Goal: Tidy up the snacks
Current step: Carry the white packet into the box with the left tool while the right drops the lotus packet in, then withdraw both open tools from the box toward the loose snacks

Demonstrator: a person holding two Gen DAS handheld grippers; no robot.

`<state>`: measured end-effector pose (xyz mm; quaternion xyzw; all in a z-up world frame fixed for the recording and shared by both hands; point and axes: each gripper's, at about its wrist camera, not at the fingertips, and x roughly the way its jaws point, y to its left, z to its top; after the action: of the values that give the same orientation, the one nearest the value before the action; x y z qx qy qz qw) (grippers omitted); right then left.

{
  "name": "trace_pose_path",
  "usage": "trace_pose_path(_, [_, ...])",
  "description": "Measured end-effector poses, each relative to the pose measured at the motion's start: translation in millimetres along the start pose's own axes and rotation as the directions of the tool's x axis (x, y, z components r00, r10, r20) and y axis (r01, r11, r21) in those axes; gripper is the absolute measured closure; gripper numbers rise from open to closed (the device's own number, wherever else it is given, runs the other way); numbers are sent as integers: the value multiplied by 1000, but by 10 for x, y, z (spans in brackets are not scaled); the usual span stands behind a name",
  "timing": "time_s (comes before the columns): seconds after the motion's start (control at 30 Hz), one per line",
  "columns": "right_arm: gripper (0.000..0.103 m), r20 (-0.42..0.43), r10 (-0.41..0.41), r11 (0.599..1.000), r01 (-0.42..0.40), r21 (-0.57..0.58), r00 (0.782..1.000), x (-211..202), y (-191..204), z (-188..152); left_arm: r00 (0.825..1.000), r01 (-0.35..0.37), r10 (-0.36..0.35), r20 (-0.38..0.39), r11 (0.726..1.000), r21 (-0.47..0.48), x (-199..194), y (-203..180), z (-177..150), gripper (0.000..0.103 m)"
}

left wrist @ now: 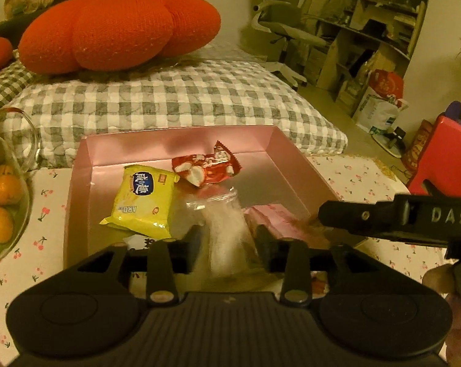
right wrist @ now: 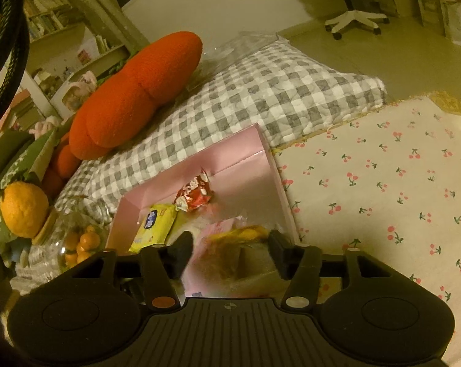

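A pink box [left wrist: 181,140] [right wrist: 255,146] sits on the cherry-print cloth. Inside lie a yellow snack pack [left wrist: 143,202] [right wrist: 155,223] and a red snack pack [left wrist: 206,168] [right wrist: 193,195]. My left gripper [left wrist: 227,244] has its fingers set around a clear-wrapped snack [left wrist: 227,232] over the near part of the box. My right gripper [right wrist: 230,250] has its fingers wide apart around a pink-and-yellow wrapped snack [right wrist: 227,244], which looks blurred. The right gripper's body also shows in the left wrist view [left wrist: 399,217], just over the box's right rim.
A glass bowl of oranges [left wrist: 1,202] [right wrist: 77,244] stands left of the box. A grey checked cushion [left wrist: 175,98] with a big orange pumpkin pillow [left wrist: 120,30] lies behind. A red object [left wrist: 444,159] is at the right. Cherry-print cloth [right wrist: 383,183] stretches to the right.
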<state>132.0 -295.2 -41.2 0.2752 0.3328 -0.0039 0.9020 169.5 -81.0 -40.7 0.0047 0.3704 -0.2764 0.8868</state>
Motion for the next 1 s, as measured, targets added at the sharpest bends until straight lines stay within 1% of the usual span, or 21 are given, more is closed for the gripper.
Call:
trace_pose_path(0.03, [38,2,4,1000,-4,3,1000,-11,-2,4,1000,3,-3,0,1000,-4,-7,4,-9,54])
trace_pose_path(0.07, [37,2,7,1000,-7,3,1000,-19,-1,8,1000,4,-4,-1,1000,-6,-12,8,-15,50])
trace_pose_path(0.13, [36,3,9,1000,-9,1,1000,-42,4,13,1000,1,-1,-3,1000,-5,-39,13,-37,47])
trace_pose_path(0.2, [34,1,12,1000,-12,-5,1000,-68,24,16,1000,-1,1,-5,1000,1,-75,8,-54,41])
trace_pose_path(0.43, [28,-4,16,999,-16,-50,1000,-209,137,4,1000,-4,4,2,1000,23,-305,-32,-127,28])
trace_pose_path(0.5, [28,-6,13,998,-13,-60,1000,-261,173,-13,1000,-3,3,3,1000,23,-376,-50,-150,23])
trace_pose_path(0.63, [28,-21,-2,996,0,-93,1000,-355,243,-65,1000,-17,17,2,999,32,-525,-76,-212,19])
trace_pose_path(0.8, [28,-48,-28,991,21,-130,998,-487,304,-172,999,-38,38,-2,999,38,-715,-91,-276,10])
trace_pose_path(0.97, [27,-69,-48,987,36,-156,997,-624,340,-275,998,-61,61,-13,997,53,-873,-126,-362,5])
trace_pose_path(1.0, [25,-71,-51,986,39,-163,996,-650,348,-295,998,-66,67,-15,996,56,-897,-133,-380,5])
